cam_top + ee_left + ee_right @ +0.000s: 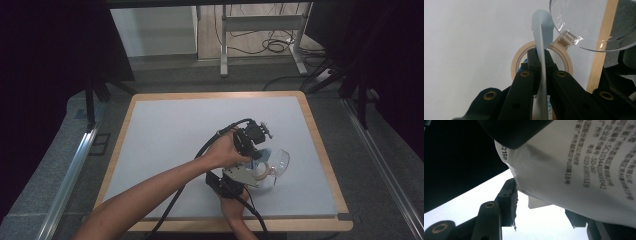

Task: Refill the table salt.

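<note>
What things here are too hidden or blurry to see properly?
- Packet: right gripper view cuts it off; contents unknown.
- Tape roll: left gripper view, near side behind the left gripper.
- Clear bowl: high view, partly under the hands.

Table (165, 130) left, far side open; bowl (281, 161), tape roll (564, 53) crowd right.
</note>
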`<state>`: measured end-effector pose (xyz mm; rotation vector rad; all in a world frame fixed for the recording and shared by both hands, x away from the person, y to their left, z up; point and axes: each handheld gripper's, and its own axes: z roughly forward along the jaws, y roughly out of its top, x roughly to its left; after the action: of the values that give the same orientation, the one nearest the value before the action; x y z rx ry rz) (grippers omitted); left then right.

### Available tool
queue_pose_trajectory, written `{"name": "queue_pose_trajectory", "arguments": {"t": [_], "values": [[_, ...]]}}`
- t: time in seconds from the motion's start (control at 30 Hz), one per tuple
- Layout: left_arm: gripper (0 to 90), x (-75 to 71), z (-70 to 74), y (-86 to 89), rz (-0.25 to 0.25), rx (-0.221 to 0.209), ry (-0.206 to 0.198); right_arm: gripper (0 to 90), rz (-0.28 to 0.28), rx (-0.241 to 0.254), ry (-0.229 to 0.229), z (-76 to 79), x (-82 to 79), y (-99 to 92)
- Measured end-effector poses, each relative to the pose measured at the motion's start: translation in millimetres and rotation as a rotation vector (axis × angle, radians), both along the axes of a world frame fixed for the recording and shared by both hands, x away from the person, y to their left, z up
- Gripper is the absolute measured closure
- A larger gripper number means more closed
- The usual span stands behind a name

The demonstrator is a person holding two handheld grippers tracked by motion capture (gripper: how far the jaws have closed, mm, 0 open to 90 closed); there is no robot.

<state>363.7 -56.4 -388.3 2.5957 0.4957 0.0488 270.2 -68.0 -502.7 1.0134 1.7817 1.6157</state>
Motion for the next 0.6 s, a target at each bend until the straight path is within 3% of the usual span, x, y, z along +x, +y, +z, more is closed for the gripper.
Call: {"name": "queue_pose_trajectory", "arguments": {"t": [0.6], "values": [[90.0, 1.4, -1.9, -0.7, 0.001, 0.0, 0.002, 49.8, -0.003, -0.001, 0.005, -0.6, -0.1, -0.2]]}}
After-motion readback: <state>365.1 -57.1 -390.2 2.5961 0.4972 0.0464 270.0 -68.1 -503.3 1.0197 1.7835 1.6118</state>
